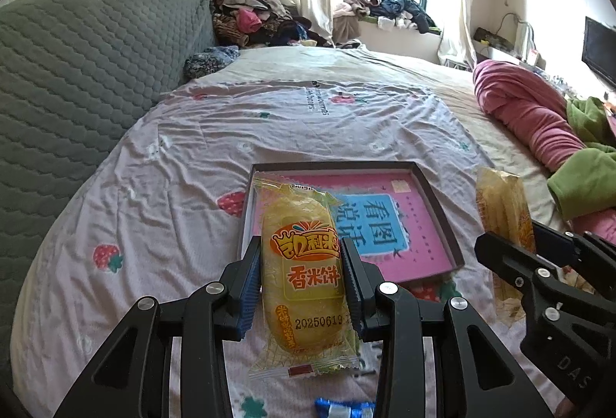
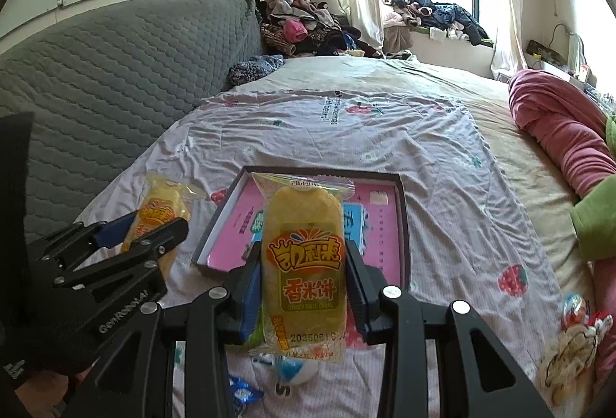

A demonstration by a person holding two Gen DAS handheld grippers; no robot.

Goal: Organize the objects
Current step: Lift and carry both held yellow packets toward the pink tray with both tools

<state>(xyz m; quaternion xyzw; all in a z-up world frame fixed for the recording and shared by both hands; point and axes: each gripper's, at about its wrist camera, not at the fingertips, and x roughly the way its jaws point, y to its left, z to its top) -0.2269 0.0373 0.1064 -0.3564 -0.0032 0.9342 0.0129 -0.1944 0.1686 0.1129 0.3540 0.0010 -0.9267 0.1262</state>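
Observation:
My left gripper [image 1: 301, 242] is shut on a yellow rice-cracker packet [image 1: 304, 283], held upright over the near-left corner of a dark shallow box [image 1: 439, 214] with a pink printed floor. To its right my right gripper [image 1: 512, 235] grips a second yellow packet [image 1: 498, 202]. In the right wrist view the right gripper [image 2: 303, 244] is shut on its packet [image 2: 304, 264] above the box [image 2: 221, 214]. The left gripper [image 2: 150, 227] with its packet [image 2: 161, 210] sits at the box's left side. No packet lies in the box.
The box lies on a strawberry-print sheet [image 1: 173, 187] on a bed. A grey quilted headboard [image 1: 77, 71] stands at the left, and pink and green blankets [image 1: 539, 121] are at the right. A blue wrapper [image 2: 242, 393] and small snack packets [image 2: 573, 344] lie near me.

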